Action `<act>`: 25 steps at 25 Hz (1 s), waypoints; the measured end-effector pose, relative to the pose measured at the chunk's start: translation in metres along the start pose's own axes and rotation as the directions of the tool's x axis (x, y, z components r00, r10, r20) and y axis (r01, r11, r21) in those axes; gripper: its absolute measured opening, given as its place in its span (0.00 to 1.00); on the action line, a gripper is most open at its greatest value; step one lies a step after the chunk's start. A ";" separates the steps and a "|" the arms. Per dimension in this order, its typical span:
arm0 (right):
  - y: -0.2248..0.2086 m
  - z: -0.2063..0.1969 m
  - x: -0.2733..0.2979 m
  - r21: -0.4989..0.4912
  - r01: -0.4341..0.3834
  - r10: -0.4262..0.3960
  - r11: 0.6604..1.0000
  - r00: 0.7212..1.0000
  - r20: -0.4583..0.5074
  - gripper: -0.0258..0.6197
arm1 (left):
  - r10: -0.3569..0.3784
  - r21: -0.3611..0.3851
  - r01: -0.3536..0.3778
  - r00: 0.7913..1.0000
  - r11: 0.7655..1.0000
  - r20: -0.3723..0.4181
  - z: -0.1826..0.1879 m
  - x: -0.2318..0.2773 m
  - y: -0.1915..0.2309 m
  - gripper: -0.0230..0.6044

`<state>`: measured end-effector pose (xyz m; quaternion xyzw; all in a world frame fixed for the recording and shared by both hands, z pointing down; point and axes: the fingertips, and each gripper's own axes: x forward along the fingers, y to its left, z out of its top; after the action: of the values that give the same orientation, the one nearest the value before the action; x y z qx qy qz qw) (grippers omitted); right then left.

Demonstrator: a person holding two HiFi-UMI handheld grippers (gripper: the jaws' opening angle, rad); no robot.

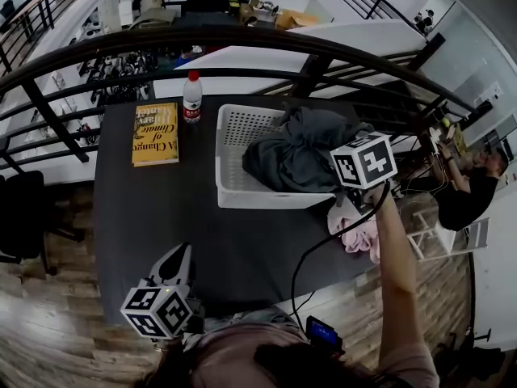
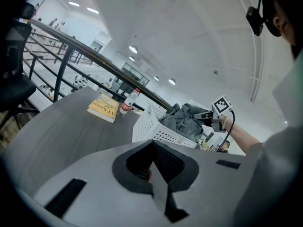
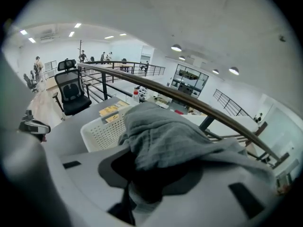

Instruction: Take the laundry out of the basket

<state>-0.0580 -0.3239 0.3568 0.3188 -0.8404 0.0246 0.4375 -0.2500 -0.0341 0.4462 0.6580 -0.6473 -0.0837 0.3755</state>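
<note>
Upright at centre-right of the dark grey rectangular tabletop point(image 1: 161, 217): white perforated plastic laundry basket point(image 1: 234, 191)

Heaped inside it and rising above the rim: crumpled dark grey fabric garment point(image 1: 295, 156), bulk in the basket, one part spilling over the far right corner

Right tool point(image 1: 343, 172) at the basket's right side, above the rim. Jaws closed partway on a fold of the garment, grey fabric bunched between the pads and draped over the front of the tool; same grip plain in the right gripper view point(image 3: 142, 188)

Just outside the basket's near right corner, at the tabletop edge: crumpled pale pink cloth point(image 1: 359, 231), partly under the person's right forearm

Left tool point(image 1: 179, 259) low at the near left edge of the tabletop, well apart from the basket. Jaws together in the left gripper view point(image 2: 158, 174), nothing gripped

Left of the basket, flat on the tabletop: yellow hardback book point(image 1: 155, 133). Upright between book and basket, near the far edge: clear plastic bottle point(image 1: 191, 98) with red cap and red label

Beyond the far edge: black metal railing point(image 1: 242, 39)
</note>
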 end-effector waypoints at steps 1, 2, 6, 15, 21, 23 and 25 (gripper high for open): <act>0.000 0.002 -0.006 -0.006 -0.001 0.001 1.000 1.000 0.016 0.26 | 0.000 0.003 0.000 1.000 1.000 0.004 -0.002 -0.001 -0.004 0.03; 0.001 0.004 -0.013 -0.011 -0.002 0.003 1.000 0.999 0.032 0.26 | 0.000 0.005 0.000 1.000 1.000 0.008 -0.003 -0.002 -0.009 0.03; 0.001 0.008 -0.036 -0.030 -0.015 0.017 0.999 0.996 0.082 0.26 | -0.003 0.014 0.002 1.000 1.000 0.023 -0.012 -0.006 -0.029 0.03; -0.003 0.010 -0.086 -0.052 -0.036 0.045 0.998 0.981 0.187 0.26 | 0.001 0.040 -0.003 0.999 0.999 0.047 -0.038 -0.021 -0.073 0.03; 0.002 0.013 -0.125 -0.086 -0.029 0.052 0.996 0.961 0.271 0.26 | 0.025 0.039 -0.029 0.997 0.999 0.079 -0.055 -0.035 -0.088 0.03; 0.006 0.013 -0.138 -0.097 -0.025 0.053 0.995 0.953 0.298 0.26 | 0.028 0.043 -0.032 0.996 0.999 0.084 -0.061 -0.040 -0.092 0.03; 0.010 0.013 -0.150 -0.107 -0.022 0.055 0.994 0.944 0.324 0.26 | 0.032 0.047 -0.037 0.996 0.998 0.087 -0.066 -0.043 -0.094 0.03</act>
<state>-0.0104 -0.2433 0.2388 0.2793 -0.9075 -0.0627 0.3075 -0.1428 0.0197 0.4193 0.6515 -0.6761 -0.0898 0.3322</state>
